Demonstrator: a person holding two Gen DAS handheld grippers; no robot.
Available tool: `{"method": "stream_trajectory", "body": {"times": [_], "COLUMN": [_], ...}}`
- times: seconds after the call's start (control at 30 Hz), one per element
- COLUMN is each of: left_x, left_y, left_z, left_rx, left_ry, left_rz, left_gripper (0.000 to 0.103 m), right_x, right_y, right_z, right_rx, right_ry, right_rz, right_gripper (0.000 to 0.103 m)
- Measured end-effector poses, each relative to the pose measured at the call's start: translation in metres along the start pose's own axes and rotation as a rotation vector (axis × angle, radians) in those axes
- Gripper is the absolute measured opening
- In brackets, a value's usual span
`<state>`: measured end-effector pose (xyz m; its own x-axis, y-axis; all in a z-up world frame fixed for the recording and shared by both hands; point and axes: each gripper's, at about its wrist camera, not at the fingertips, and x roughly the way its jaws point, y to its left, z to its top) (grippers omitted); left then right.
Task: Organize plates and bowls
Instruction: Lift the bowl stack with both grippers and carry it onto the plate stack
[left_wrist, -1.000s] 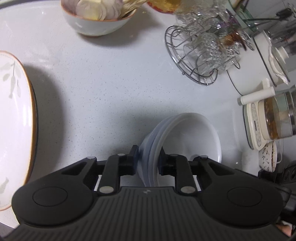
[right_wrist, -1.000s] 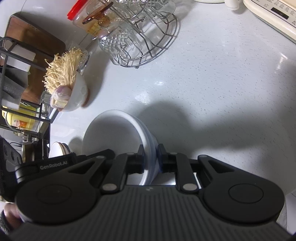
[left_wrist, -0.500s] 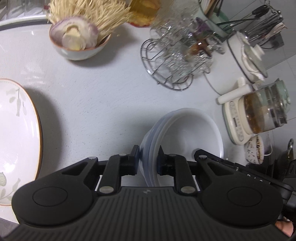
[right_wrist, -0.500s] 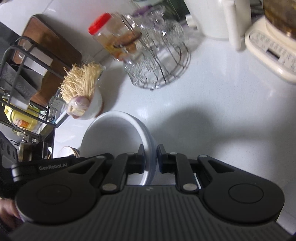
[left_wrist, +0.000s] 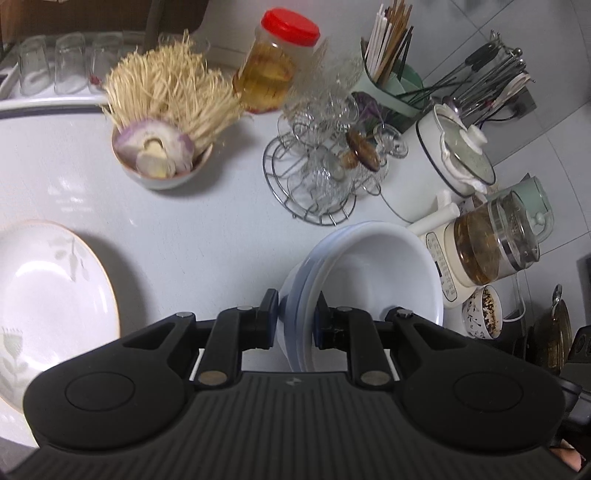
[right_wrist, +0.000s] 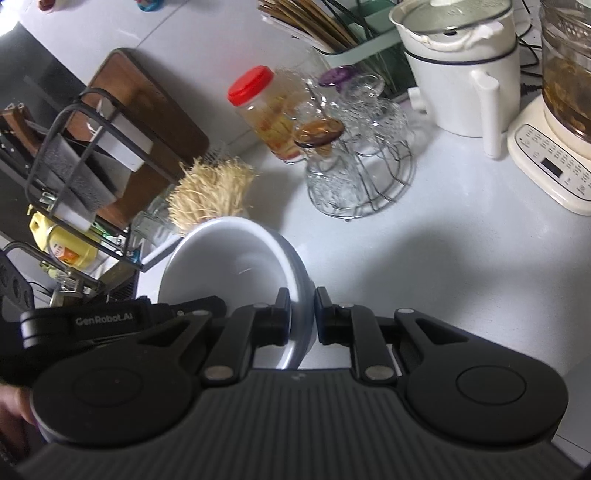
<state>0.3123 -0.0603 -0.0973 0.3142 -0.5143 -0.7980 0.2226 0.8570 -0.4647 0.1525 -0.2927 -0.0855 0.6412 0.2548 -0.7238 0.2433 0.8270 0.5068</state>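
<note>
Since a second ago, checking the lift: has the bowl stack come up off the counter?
Yes. The bowl stack has risen: the wire rack and counter now look smaller and farther below it, and more of the back wall shows.

The left gripper (left_wrist: 295, 314) is clamped on the near rim of the stacked white bowls (left_wrist: 373, 273), held above the bench (left_wrist: 207, 236). A floral plate (left_wrist: 48, 295) lies at the bench's left edge.

Nested white bowls (left_wrist: 373, 273), tilted, aloft
</note>
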Motion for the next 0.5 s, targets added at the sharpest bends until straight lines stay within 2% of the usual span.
{"method": "stream_trajectory", "body": {"times": [0.2,0.33,0.5], "left_x": [-0.016,-0.029,-0.047], "left_y": [0.005,0.018,0.035], "left_z": [0.012,0.018,0.022], "left_rx": [0.031,0.002,-0.007], "left_ry": [-0.028,-0.029,-0.059], "left_rz": [-0.002,-0.036,-0.04], "left_gripper": [0.022,0.022,0.022], "right_x": [-0.003,-0.007,-0.005], "right_y": [0.022,0.034,0.06], "right_z": [0.001,0.003,0.002], "right_rx": [-0.027,-0.016,-0.06], "right_ry": [-0.012,-0.038,-0.062], "right_rz": [0.006,0.017,0.031], "right_gripper": [0.017,0.017,0.017]}}
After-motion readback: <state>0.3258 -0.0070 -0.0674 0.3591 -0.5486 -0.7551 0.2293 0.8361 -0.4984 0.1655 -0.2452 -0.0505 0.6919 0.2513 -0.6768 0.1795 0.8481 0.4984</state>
